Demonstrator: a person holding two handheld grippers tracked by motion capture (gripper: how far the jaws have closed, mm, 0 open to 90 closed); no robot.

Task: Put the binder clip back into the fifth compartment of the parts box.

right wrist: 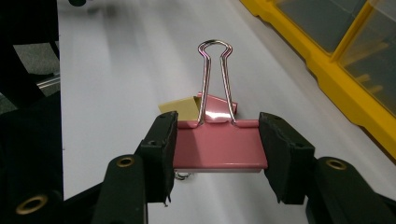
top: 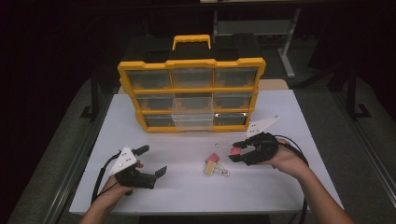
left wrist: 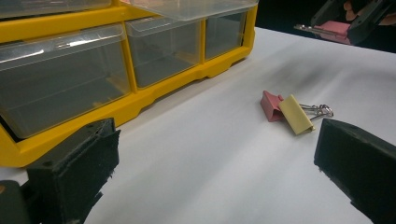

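the right gripper (right wrist: pixel 217 144) holds a pink binder clip (right wrist: pixel 217 149) by its two side edges, wire handles pointing away from the hand, lifted just above the white counter (top: pixel 187 186) in front of the yellow organizer (top: pixel 191 93). the middle bottom drawer (top: pixel 192 121) stands pulled out, likely where the clip goes. to do it well, keep the squeeze even so the clip does not swivel, carry it level over the drawer's rim, and release only once it is inside. the left gripper (top: pixel 152 161) rests wide apart and empty, near a second pink clip (top: pixel 212 157) and a yellow clip (top: pixel 211 168) lying touching.
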